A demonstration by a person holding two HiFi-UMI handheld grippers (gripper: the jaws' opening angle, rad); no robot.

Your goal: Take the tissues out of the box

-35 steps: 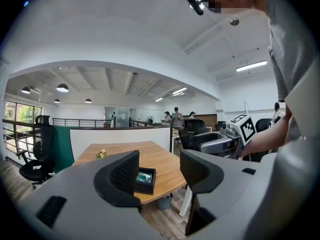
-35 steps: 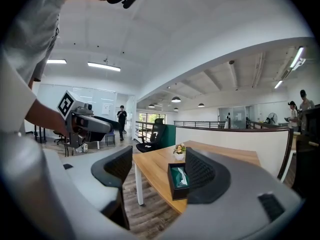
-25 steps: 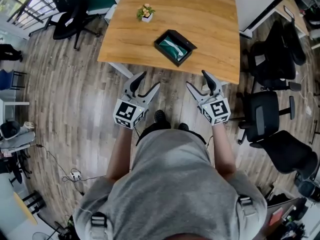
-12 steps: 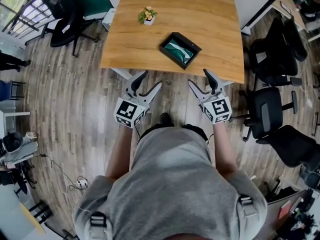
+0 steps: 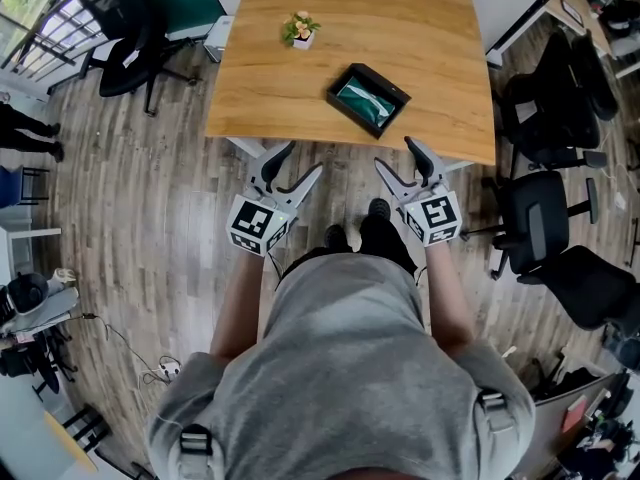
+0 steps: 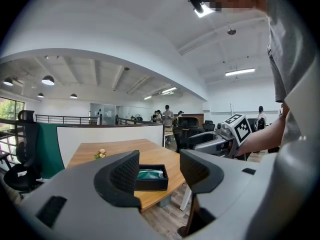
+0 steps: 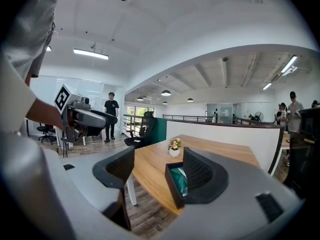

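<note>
Stepping nearer, the person is holding the left gripper point(image 5: 300, 160) and right gripper point(image 5: 394, 155) wide and empty just off the light wooden table's point(image 5: 290, 88) front edge, near which the shallow black box point(image 5: 342, 103) of green tissues point(image 5: 367, 98) is sitting, likely sliding under a hasty one-sided grab.

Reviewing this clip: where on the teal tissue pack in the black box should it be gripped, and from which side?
Probably pinch the teal tissue pack on its exposed top face, across its narrow width, coming straight down from above. It lies flat inside the open-topped black box, whose walls close off every side, so only the top is reachable.
</note>
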